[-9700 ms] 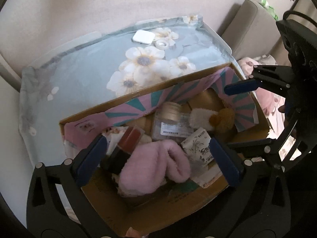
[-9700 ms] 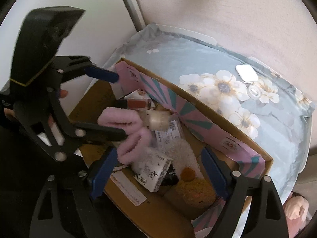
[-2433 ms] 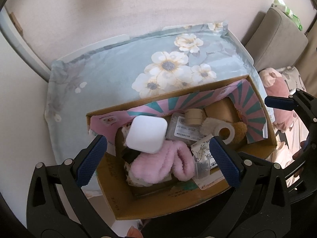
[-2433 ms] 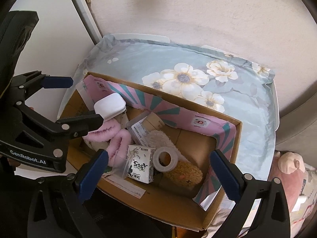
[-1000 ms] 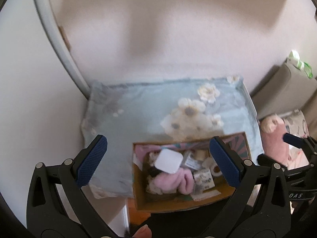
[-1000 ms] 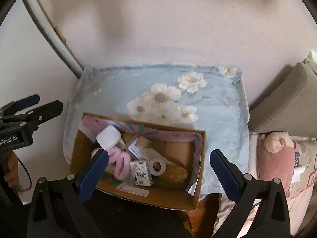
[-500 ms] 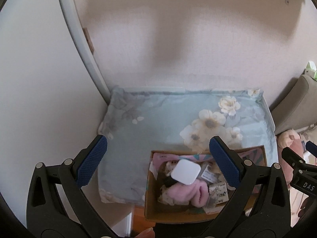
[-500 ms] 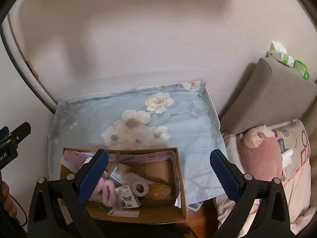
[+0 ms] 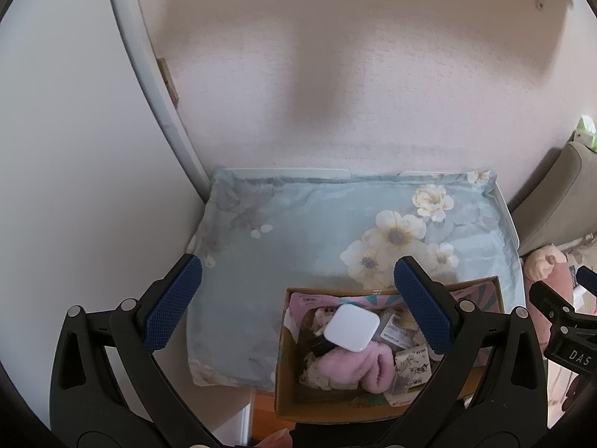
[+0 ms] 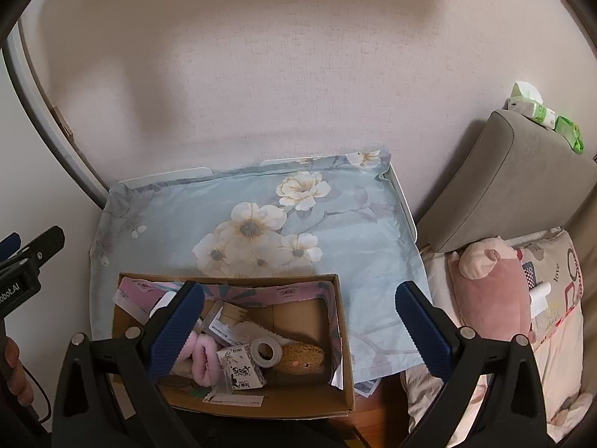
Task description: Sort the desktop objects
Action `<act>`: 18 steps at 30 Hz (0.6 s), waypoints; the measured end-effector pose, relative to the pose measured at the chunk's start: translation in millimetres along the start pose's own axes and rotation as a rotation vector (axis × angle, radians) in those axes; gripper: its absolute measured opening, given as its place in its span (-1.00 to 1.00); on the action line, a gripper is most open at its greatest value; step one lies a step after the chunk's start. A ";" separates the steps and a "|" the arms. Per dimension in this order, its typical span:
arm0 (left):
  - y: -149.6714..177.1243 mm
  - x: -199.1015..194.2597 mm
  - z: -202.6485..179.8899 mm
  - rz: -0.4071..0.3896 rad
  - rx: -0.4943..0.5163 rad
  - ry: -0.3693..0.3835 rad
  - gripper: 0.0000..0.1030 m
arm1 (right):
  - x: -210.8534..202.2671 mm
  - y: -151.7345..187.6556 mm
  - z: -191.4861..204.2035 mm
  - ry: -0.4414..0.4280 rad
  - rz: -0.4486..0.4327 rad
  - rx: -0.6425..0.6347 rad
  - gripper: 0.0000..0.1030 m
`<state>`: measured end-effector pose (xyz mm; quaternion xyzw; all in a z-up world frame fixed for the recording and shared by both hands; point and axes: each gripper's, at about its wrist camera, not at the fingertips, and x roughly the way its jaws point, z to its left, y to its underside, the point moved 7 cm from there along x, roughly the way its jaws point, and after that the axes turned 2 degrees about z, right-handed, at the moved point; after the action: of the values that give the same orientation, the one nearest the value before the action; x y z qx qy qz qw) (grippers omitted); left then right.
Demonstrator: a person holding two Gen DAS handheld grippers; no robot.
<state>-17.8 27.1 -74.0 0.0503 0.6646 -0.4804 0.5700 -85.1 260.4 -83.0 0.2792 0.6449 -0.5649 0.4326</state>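
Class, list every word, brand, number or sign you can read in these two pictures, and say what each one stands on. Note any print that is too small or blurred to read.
"DAS": on the right gripper body, left wrist view; cut off.
"obot.AI": on the left gripper body, right wrist view; cut off.
"love": on the cushion at the right.
Small printed box in the cardboard box: figures and print, unreadable.
Bottle label: too small to read.

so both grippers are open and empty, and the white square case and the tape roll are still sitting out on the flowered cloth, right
Not quite. Both grippers, left gripper and right gripper, are open and empty, but the white square case and the tape roll lie inside the cardboard box, not on the flowered cloth. The left wrist view shows the case; the right wrist view shows the roll.
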 end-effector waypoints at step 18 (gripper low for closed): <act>4.7 0.1 -2.9 0.017 0.001 0.008 0.99 | 0.2 -0.7 4.3 -0.001 0.004 -0.010 0.99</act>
<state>-17.0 31.5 -77.2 0.0579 0.6664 -0.4756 0.5713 -84.7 256.1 -82.8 0.2780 0.6469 -0.5611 0.4352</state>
